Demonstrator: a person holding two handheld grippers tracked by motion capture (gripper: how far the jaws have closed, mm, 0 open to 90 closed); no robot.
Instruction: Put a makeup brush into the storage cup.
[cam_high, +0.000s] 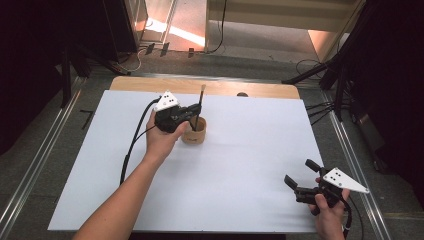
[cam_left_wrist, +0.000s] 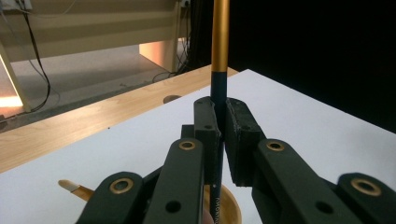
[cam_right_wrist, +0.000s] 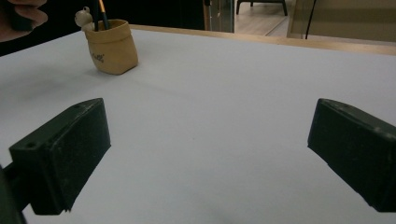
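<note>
Pencil (cam_left_wrist: 219, 56) clamped upright over tan cup (cam_high: 194, 131).
Gold upper shaft, dark lower; tip down inside cup, mid-table. Left gripper (cam_high: 192, 113) closed on it, level. Right gripper (cam_high: 299, 176) wide open, empty, near table's right edge.

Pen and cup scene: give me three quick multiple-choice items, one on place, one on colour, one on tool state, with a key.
1. Where does the tan cup stand?
A. On the white sheet, by the left tool
B. On the bare wood strip at the far edge
C. Beside the right hand

2. What colour is the upper shaft of the pen?
A. Red
B. Gold
C. White

3. How do the jaws of the right tool stand?
A. Shut on the pen
B. Shut on nothing
C. Wide apart with nothing between

Key:
1 A, the high view shows the cup on the sheet next to the left tool.
2 B, gold above a dark lower part in the left gripper view.
3 C, only bare sheet lies between them.
</note>
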